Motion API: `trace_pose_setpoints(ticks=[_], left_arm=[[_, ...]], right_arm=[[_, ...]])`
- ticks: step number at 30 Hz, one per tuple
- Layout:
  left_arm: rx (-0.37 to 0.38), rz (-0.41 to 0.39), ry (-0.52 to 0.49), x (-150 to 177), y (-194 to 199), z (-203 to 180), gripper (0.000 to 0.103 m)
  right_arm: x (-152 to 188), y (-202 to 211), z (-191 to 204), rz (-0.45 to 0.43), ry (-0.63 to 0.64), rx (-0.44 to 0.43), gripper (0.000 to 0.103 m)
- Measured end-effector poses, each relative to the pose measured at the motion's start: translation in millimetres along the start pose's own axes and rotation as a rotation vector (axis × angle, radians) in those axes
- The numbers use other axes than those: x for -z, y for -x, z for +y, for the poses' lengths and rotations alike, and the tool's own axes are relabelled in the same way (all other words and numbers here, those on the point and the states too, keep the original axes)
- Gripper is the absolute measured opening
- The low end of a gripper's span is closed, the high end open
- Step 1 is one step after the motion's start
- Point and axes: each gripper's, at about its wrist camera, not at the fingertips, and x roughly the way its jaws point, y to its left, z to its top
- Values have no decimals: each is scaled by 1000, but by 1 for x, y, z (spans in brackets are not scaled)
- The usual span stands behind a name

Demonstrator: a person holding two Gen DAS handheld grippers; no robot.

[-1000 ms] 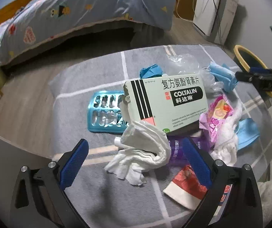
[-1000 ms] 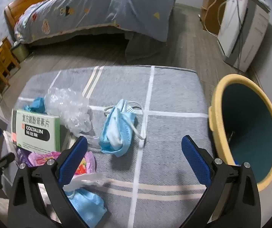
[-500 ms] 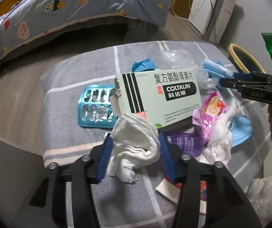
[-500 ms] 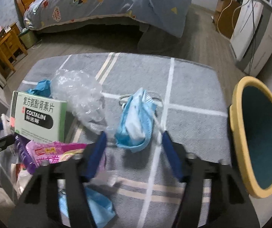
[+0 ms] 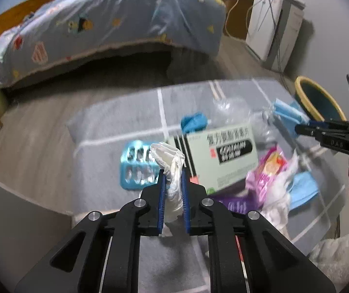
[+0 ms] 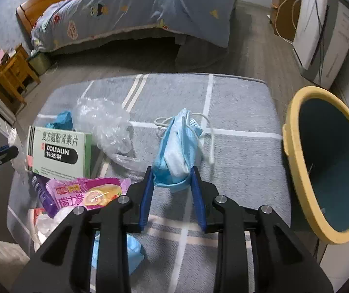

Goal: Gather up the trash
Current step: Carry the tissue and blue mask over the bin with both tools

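Two grippers angle down over a grey mat strewn with trash. The left gripper [image 5: 173, 179] is closing, clenched on one white tissue [image 5: 172, 168] near the mat's left edge. The right gripper [image 6: 172, 173] is closing on one blue mask [image 6: 176, 146] mid-mat, beside one yellow-rimmed bin [image 6: 294, 171]. One box [image 6: 59, 152] lies left.
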Motion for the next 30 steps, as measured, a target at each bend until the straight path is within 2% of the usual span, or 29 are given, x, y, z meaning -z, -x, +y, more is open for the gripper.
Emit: trace_pose_setpoints(ticks=[5, 10, 24, 30], left_arm=[[4, -82, -36, -14, 19, -10, 13], [20, -125, -73, -21, 28, -28, 13], [41, -108, -107, -37, 14, -64, 13], [45, -91, -132, -42, 5, -83, 13]], right_arm=[[-1, 16, -9, -34, -22, -8, 30], [-3, 36, -16, -73, -27, -16, 30], [4, 62, -26, -112, 57, -37, 30], [10, 65, -39, -112, 56, -61, 30]])
